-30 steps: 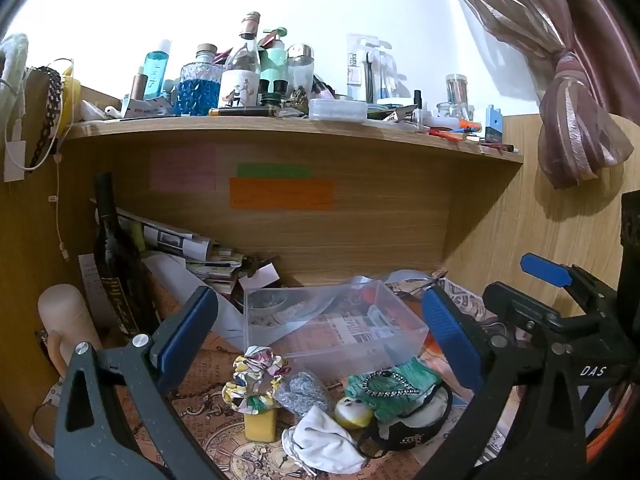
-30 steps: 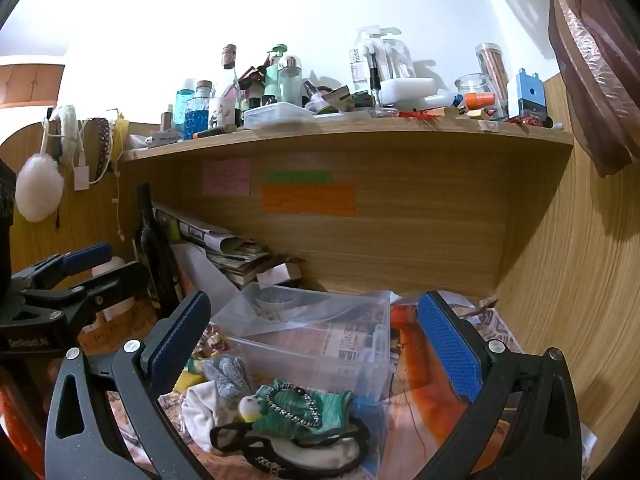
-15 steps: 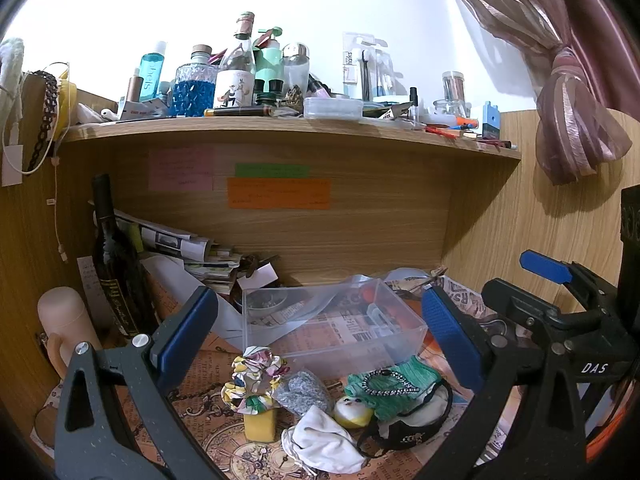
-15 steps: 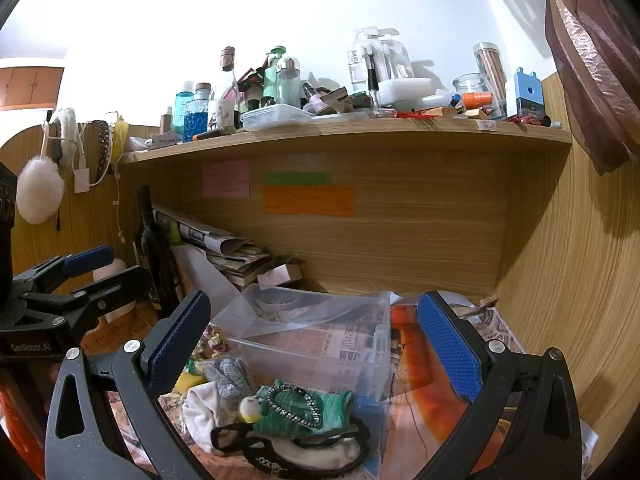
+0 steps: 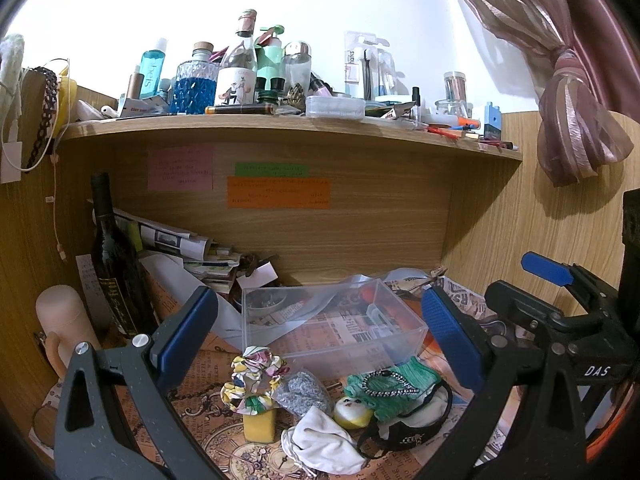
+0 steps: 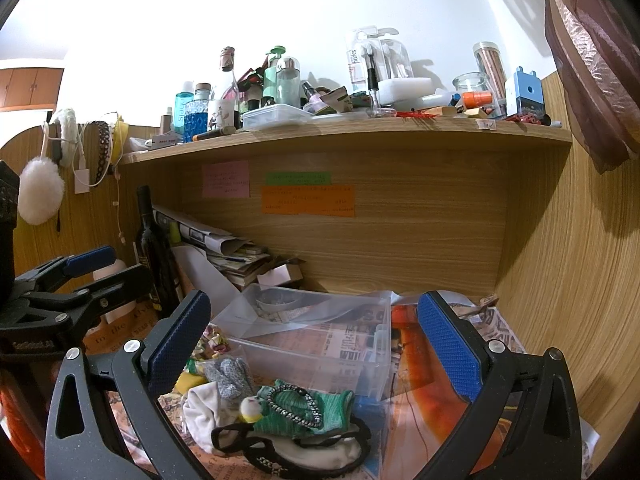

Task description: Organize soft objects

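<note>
A heap of soft things lies on the patterned desk mat in front of a clear plastic box (image 5: pixel 332 320) (image 6: pixel 320 340): a floral scrunchie (image 5: pixel 254 380), a yellow sponge (image 5: pixel 259 426), a grey glittery pouch (image 5: pixel 304 392) (image 6: pixel 230 374), a white cloth (image 5: pixel 324 440) (image 6: pixel 200 408), a green knit piece with a chain bracelet (image 5: pixel 392 384) (image 6: pixel 304 404), a small yellow plush (image 5: pixel 352 410) and a black mask (image 5: pixel 400 432) (image 6: pixel 288 448). My left gripper (image 5: pixel 316 332) is open and empty above the heap. My right gripper (image 6: pixel 316 344) is open and empty, to its right.
A dark wine bottle (image 5: pixel 116 264) and stacked papers (image 5: pixel 188 252) stand at the back left. A pink cup (image 5: pixel 64 324) sits at the left. A cluttered shelf (image 5: pixel 280 128) runs overhead. Wooden walls close the nook on both sides.
Both views have shifted only slightly; the grippers stay open and nothing in the heap has moved.
</note>
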The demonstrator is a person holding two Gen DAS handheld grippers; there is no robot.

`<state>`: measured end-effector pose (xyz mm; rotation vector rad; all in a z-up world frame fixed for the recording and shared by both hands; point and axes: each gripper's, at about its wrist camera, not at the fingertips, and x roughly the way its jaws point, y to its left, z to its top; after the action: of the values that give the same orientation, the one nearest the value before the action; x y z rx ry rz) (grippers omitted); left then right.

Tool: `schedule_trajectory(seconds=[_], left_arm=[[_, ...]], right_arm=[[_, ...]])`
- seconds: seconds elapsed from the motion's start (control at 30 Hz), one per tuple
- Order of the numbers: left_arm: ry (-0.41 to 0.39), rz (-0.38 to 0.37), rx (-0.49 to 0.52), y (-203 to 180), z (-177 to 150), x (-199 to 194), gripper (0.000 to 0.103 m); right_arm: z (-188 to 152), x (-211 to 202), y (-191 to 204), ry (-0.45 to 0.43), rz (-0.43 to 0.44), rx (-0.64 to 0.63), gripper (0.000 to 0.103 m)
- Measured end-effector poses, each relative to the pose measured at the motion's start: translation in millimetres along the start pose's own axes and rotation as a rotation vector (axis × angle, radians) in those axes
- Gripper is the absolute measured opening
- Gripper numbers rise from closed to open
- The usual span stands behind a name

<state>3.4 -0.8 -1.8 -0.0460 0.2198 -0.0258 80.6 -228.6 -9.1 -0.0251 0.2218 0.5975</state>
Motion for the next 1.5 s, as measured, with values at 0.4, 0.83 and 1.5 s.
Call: schedule_trajectory(seconds=[0.4,0.83,1.5], left_arm=[[0.002,-0.006,-0.004,2,0,1,0.103],[-0.004,-0.013,0.002,-2,-1,0,0.103],[0.038,-0.03,-0.006,6,-8,14,0.103]], right_arm=[[3,-3,2,-0.005,-0.003,-0.003,0.103],[4,-3,-1,-0.009,-0.002,0.001,0.103],[-1,10,0,0.021,0.023,-0.003,0.103]])
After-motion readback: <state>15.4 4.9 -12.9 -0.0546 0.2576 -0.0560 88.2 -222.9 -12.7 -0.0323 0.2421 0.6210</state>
